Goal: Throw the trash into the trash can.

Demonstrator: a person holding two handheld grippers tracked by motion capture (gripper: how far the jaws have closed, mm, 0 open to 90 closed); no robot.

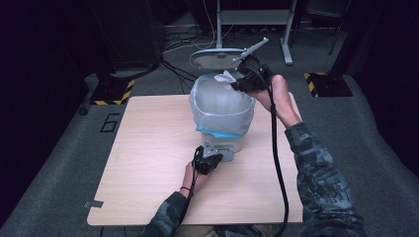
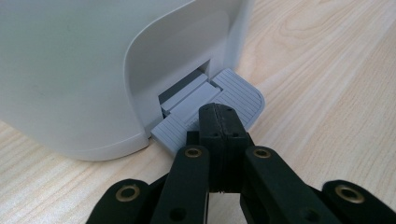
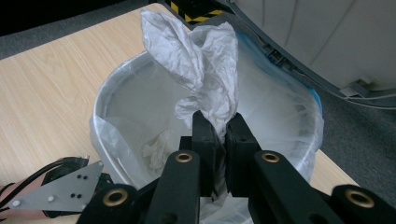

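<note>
A white pedal bin (image 1: pixel 222 116) lined with a clear bag (image 3: pixel 280 107) stands mid-table, its lid (image 1: pixel 216 58) raised behind it. My left gripper (image 1: pixel 209 160) is shut, its closed tips (image 2: pixel 218 116) resting on the bin's grey ribbed pedal (image 2: pixel 238 95) at the foot of the bin wall (image 2: pixel 70 70). My right gripper (image 1: pixel 237 81) hangs over the bin's far rim, shut on a crumpled white tissue (image 3: pixel 205 60) that sticks up above the jaws (image 1: pixel 225 76). Another crumpled tissue (image 3: pixel 156 149) lies inside the bag.
The wooden table (image 1: pixel 148 148) has bare surface left and right of the bin. Past its far edge are grey carpet, loose cables (image 1: pixel 178 69), a metal stand (image 1: pixel 254 19) and yellow-black striped blocks (image 1: pixel 116 91). The right gripper's black cable (image 1: pixel 276 163) trails across the table.
</note>
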